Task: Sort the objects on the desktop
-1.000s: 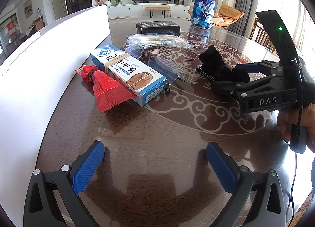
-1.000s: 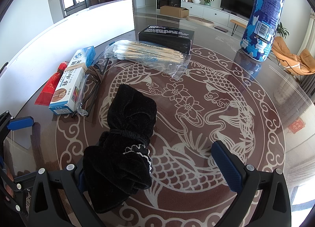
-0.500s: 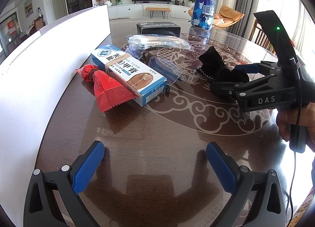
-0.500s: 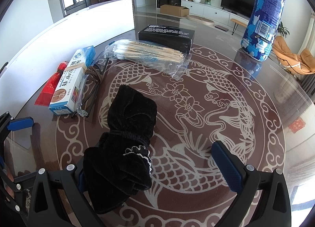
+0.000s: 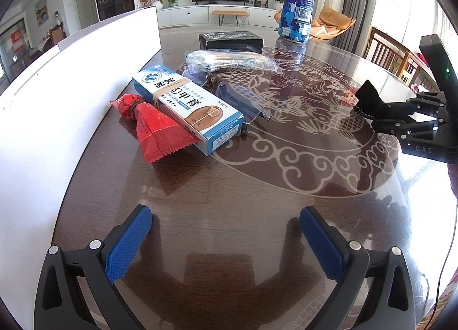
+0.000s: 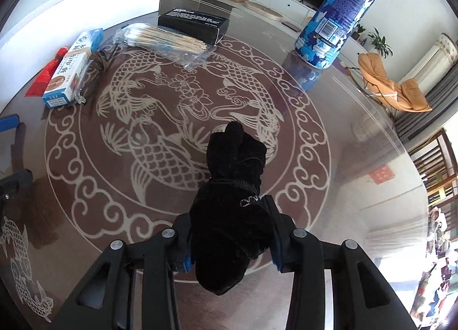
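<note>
Left wrist view: the left hand-held gripper [image 5: 226,224] hovers over the glossy dark worktop [image 5: 229,187] with its blue ribbed pads spread wide and nothing between them. Taking the white-and-blue ointment box [image 5: 187,107] as landmark, it bears Chinese print, "20g" and a tan rubber band around its middle. A red crinkle-edged sachet bundle [image 5: 154,127], tied at its neck, touches the box's left side. Just behind the box lies a clear plastic bag of wooden sticks [image 5: 229,58], and behind that a black carton [image 5: 230,39] with small white lettering too fine to read. Far behind the box, to the right, stands a blue camouflage-pattern bottle [image 5: 297,4] with a barcode label. Well to the right of the box, the right hand-held gripper [image 5: 380,107], marked "DAS", holds a black velvet pouch [image 5: 367,98]; half a second ago it sat lower and closer in.

Right wrist view: the right hand-held gripper [image 6: 230,240] is clamped on the black velvet pouch [image 6: 232,204], soft and fuzzy with a drawstring neck, held above the pale carp-and-cloud pattern; a second ago the pouch lay on the worktop [image 6: 86,187] between spread fingers. The ointment box [image 6: 73,69] lies far to the upper left.
</note>
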`<action>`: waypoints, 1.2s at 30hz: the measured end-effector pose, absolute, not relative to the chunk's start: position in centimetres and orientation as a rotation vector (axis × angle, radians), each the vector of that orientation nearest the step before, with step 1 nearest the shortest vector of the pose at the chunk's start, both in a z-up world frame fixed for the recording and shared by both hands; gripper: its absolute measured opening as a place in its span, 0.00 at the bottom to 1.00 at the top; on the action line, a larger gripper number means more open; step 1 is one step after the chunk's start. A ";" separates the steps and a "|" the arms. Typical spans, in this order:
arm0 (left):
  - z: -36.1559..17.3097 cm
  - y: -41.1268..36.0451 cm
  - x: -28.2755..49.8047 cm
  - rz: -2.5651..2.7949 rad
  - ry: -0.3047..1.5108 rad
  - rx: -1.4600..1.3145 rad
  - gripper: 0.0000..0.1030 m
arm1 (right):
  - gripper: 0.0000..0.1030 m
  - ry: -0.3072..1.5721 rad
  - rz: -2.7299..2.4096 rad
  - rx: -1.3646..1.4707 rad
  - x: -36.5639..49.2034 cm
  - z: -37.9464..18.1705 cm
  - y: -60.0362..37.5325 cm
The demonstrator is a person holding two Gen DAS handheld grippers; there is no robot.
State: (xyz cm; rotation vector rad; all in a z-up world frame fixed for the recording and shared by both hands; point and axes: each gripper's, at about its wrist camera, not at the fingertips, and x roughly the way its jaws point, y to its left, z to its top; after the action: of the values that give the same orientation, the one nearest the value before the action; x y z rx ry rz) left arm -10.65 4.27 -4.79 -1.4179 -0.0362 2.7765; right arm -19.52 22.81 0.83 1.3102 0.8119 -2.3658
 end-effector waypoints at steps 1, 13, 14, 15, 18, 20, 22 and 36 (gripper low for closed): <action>-4.8 4.3 -10.6 2.777 -0.033 -1.419 1.00 | 0.77 0.848 -2.367 1.286 -19.5 1.3 22.5; -4.7 4.2 -10.5 2.776 -0.047 -1.414 1.00 | 0.83 0.621 -2.210 1.052 -22.3 3.5 9.0; -4.7 4.2 -10.5 2.776 -0.048 -1.413 1.00 | 0.83 0.541 -2.188 1.066 -23.0 3.2 8.6; -4.6 4.2 -10.4 2.776 -0.049 -1.412 1.00 | 0.81 0.461 -2.150 1.083 -23.8 2.9 8.2; -4.6 4.2 -10.4 2.776 -0.050 -1.412 1.00 | 0.51 0.409 -2.043 1.150 -25.0 1.6 6.4; -4.6 4.1 -10.4 2.775 -0.054 -1.411 1.00 | 0.42 0.426 -2.003 1.152 -25.1 1.1 5.4; -4.6 4.1 -10.4 2.776 -0.057 -1.409 1.00 | 0.34 0.427 -1.994 1.160 -25.3 1.1 5.1; -4.0 2.9 -9.3 2.727 -0.269 -1.343 1.00 | 0.23 0.176 -1.813 1.334 -18.0 0.7 13.2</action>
State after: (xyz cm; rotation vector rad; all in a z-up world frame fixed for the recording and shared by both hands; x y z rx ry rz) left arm -9.27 2.95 -3.99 -1.3434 -0.2687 2.7272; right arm -17.95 13.24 0.66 1.3343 0.1761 -1.8130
